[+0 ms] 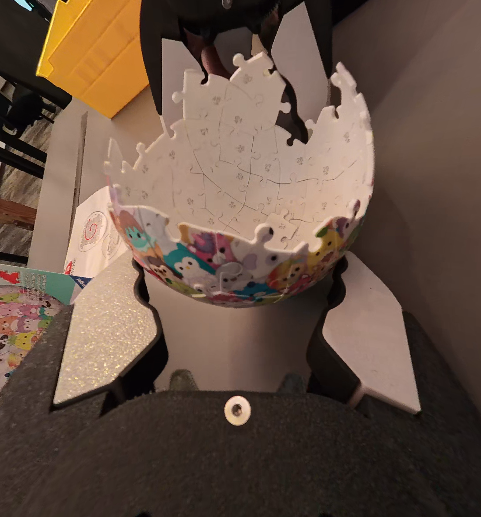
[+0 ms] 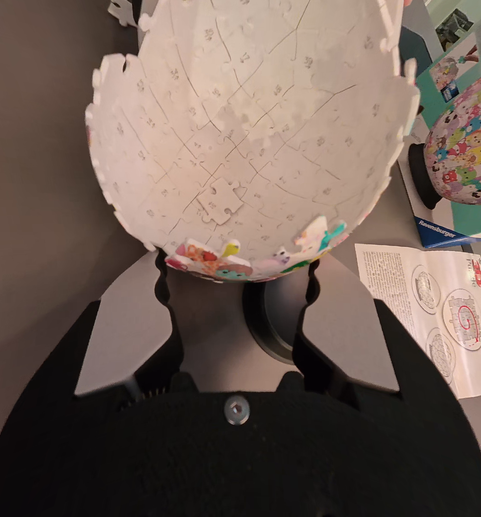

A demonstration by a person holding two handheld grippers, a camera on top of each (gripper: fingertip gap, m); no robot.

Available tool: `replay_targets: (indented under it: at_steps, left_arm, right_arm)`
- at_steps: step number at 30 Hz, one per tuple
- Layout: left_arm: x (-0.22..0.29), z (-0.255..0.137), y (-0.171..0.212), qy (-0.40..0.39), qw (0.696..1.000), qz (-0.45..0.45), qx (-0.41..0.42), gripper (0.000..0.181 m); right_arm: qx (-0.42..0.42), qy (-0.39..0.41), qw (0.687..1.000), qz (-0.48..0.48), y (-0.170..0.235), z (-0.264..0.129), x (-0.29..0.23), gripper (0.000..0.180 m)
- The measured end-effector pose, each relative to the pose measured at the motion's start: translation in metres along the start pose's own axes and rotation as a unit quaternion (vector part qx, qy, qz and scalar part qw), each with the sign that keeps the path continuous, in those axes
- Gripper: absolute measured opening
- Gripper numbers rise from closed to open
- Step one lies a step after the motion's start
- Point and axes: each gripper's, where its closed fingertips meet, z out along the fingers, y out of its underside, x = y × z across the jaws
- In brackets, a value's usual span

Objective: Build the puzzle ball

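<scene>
You cradle the half-built puzzle ball (image 1: 242, 195) between both wide-open grippers' jaws; its upper half remains unbuilt.

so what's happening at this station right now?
A person with two handheld grippers is building a puzzle ball. The half-built shell sits between the left gripper and right gripper, open side up, white inside, cartoon print outside. Both grippers' fingertips flank its lower edge; a firm grip can't be confirmed. One loose piece lies inside the shell. The box and instruction sheet lie beside it on the table, and a dark ring stand sits below.
</scene>
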Motion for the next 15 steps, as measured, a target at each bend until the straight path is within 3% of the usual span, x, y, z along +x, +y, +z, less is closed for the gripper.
replay_targets:
  at_steps: [15]
  left_arm:
    - [0.011, -0.013, -0.012, 0.021, 0.999, 0.034, -0.029, 0.134]
  right_arm:
    - [0.026, -0.015, 0.998, -0.054, -0.007, -0.004, -0.011, 0.095]
